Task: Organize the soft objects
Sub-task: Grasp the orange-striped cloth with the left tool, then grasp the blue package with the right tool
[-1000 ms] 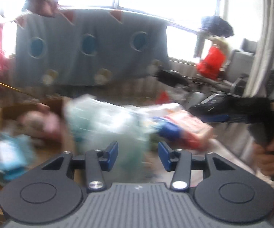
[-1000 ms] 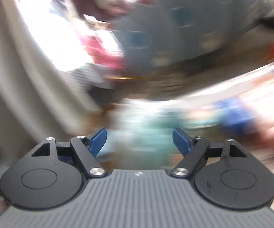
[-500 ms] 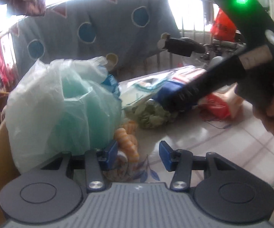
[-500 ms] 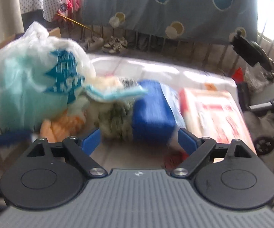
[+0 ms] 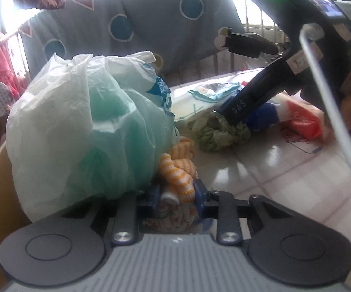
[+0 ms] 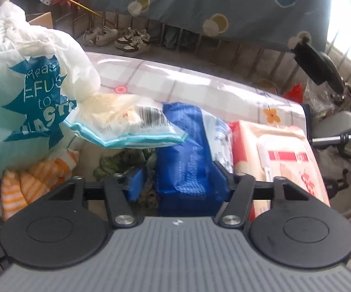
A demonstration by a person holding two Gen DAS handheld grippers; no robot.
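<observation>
A home balcony; hanging laundry, shoes by railing, tiled floor.

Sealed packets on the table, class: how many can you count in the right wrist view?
3. A clear teal-edged packet lies left, against the bag; a blue packet sits in the middle, between the closing fingers; a red packet lies right. Others may be hidden.
</observation>
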